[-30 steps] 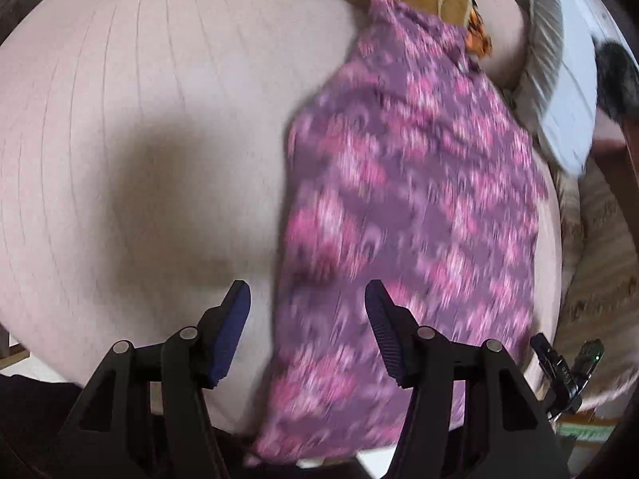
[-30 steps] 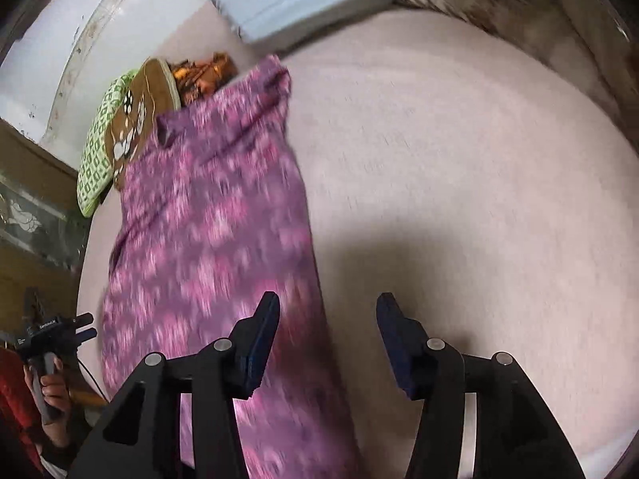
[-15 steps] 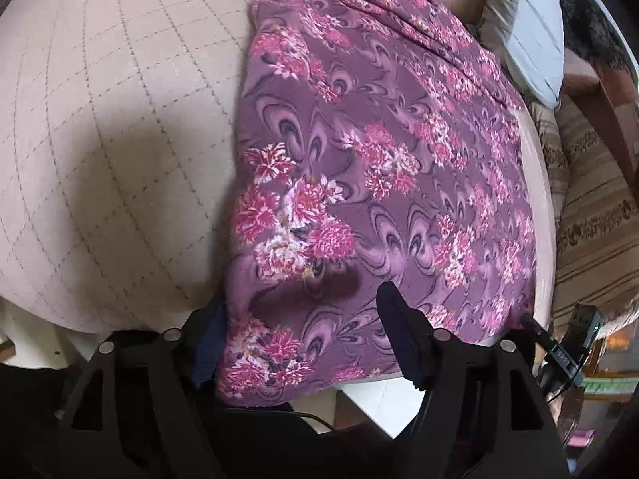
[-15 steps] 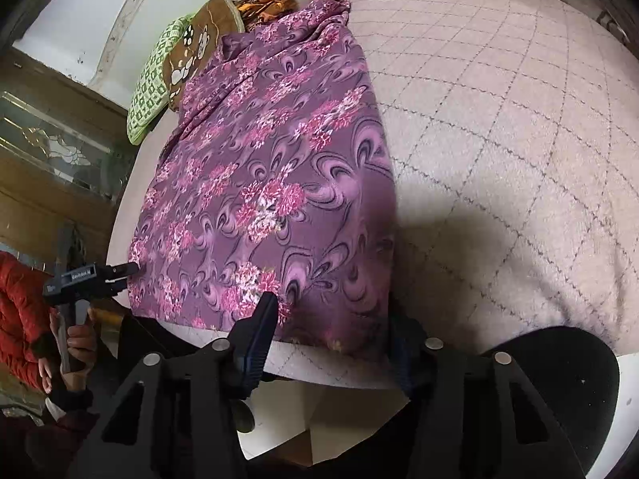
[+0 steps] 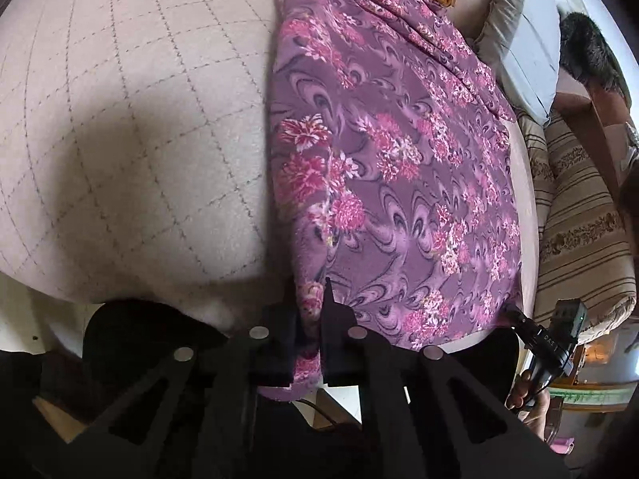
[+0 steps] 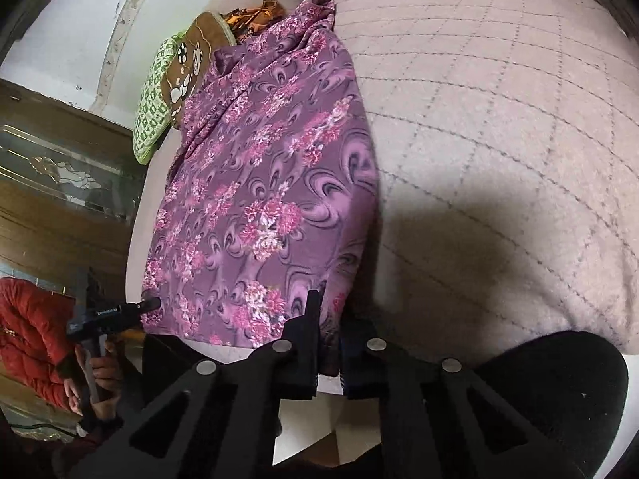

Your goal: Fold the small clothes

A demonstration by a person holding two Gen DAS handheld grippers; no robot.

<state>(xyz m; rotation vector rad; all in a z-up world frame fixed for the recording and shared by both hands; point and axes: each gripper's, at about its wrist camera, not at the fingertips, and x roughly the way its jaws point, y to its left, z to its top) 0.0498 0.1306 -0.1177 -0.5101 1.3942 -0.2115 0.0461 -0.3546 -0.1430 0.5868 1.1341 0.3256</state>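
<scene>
Seen low centre of the left wrist view: left claw (image 5: 308,335) pinched narrow on the near left corner of a purple floral garment (image 5: 399,167), cloth bunched between the dark pads and hanging below them. Low centre of the right wrist view: right claw (image 6: 328,343) likewise clamped narrow on the near right corner of the same garment, hem caught between its fingers. Beyond both claws, garment spread long and mostly flat up the middle of each frame on a pink quilted bed (image 5: 131,127), near hem at or just over the bed's edge, far end rumpled toward the top of frame. At the far end, a brown cartoon-print cushion (image 6: 191,64) and a green patterned one (image 6: 153,115) at upper left of the right wrist view, an orange cloth (image 6: 255,16) just beside the garment's top. Other claw also visible at the frame edges: lower right of the left wrist view, lower left of the right wrist view, held by a hand in a red sleeve (image 6: 36,331). Judged stage: both near corners gripped, ready to lift and carry toward the far end for a lengthwise fold. Risks from here: thin grip on only the top layer, letting the lower layer stay behind; uneven lift by the two claws, skewing the fold; slippery fabric sliding out of the pads mid-carry; far-end wrinkles trapped under the fold; dragged hem snagging the cushions.
</scene>
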